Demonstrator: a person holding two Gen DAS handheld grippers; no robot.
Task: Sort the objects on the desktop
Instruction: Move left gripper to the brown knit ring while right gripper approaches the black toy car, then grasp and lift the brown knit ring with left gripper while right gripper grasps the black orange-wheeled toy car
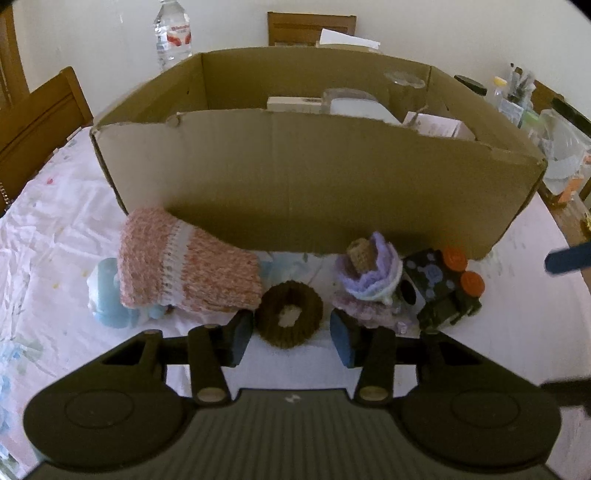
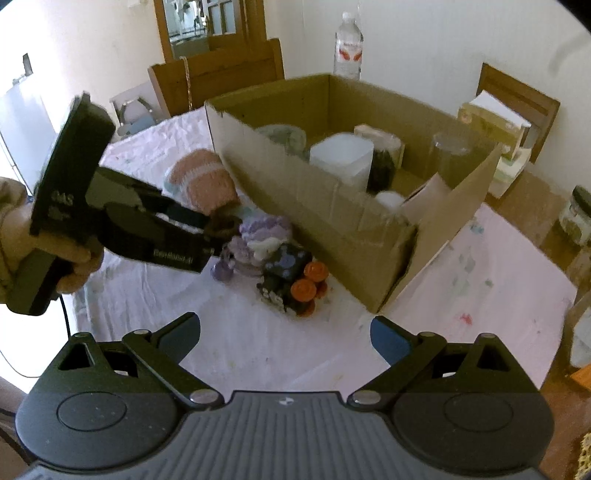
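A brown ring-shaped scrunchie (image 1: 289, 319) lies on the white tablecloth between the pads of my open left gripper (image 1: 291, 338), which straddles it without touching. A pink knitted piece (image 1: 184, 258) lies to its left, a purple knitted item (image 1: 369, 275) and a black toy with orange wheels (image 1: 441, 286) to its right. Behind them stands the open cardboard box (image 1: 314, 177). In the right wrist view my right gripper (image 2: 284, 338) is open and empty above the cloth, near the black toy (image 2: 291, 280). The left gripper (image 2: 218, 225) shows there at the scrunchie.
The box (image 2: 332, 206) holds a white container (image 2: 341, 157), jars and cartons. A water bottle (image 1: 172, 35) stands behind it. Wooden chairs (image 1: 37, 125) surround the table. Jars and bags (image 1: 517, 99) sit at the right edge. A light blue item (image 1: 107, 295) lies under the pink knit.
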